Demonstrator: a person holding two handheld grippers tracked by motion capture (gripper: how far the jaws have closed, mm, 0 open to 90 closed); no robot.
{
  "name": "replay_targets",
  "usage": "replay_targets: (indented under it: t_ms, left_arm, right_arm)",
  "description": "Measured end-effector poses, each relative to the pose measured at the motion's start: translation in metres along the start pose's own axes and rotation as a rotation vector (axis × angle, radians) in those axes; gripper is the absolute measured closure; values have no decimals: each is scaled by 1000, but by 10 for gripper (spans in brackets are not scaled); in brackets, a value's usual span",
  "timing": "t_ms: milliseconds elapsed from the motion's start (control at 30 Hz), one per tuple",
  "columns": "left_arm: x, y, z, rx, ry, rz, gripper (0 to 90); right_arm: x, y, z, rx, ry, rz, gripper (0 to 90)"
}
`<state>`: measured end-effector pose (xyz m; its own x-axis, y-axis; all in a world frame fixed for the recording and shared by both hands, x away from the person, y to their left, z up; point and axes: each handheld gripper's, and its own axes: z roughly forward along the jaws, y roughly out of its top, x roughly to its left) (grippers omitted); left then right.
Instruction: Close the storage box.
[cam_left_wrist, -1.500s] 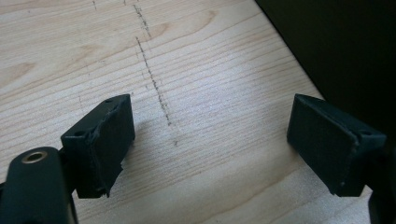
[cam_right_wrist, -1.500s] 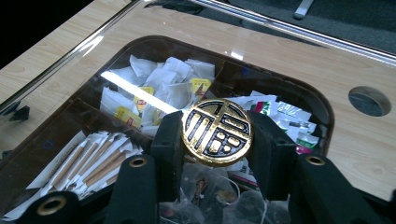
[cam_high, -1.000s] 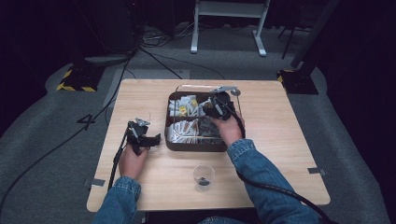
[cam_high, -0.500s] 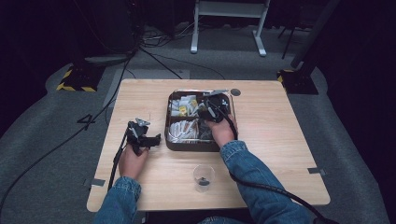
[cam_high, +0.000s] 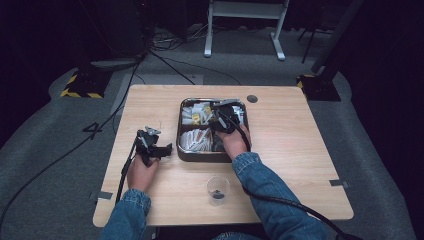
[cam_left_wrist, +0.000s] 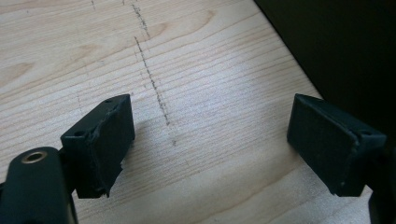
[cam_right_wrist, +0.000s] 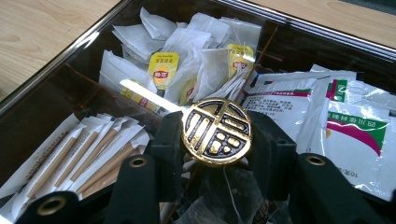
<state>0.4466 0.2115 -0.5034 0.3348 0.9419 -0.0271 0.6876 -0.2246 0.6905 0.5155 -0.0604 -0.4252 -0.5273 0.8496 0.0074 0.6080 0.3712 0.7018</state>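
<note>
One tray (cam_high: 180, 131), one plastic cup (cam_high: 218, 189), one gold knob (cam_right_wrist: 217, 131), two claws.

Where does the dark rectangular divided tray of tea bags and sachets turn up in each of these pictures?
High view: the dark rectangular tray sits mid-table, toward the far edge.
Left gripper view: a dark mass at the upper right may be its wall; I cannot tell.
Right gripper view: its shiny rim crosses the top, compartments below.
Shared landmark: the pale wooden table top.

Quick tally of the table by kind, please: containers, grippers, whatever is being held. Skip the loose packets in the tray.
grippers: 2, the left gripper and the right gripper
tray: 1
clear cup: 1
gold knob, held in the right fingers: 1
Total: 5
</note>
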Motion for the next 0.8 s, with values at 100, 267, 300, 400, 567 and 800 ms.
replay_targets:
  t_ms: [100,267,300,400,567,800]
  left_arm:
    - [0,0,0,0,0,0,155]
    - [0,0,0,0,0,0,155]
    - [0,0,0,0,0,0,155]
    - [0,0,0,0,0,0,155]
    - [0,0,0,0,0,0,155]
    - [0,0,0,1,-2,-2,155]
  right_arm:
    - [1,0,2,0,-5,-2,579]
    - [3,0,5,7,-3,-9,579]
    - [4,0,5,7,-6,-11,579]
    - [4,0,6,4,-6,-10,579]
    - [3,0,7,-1,-3,-13,578]
    - [2,-1,9,1,-8,-21,577]
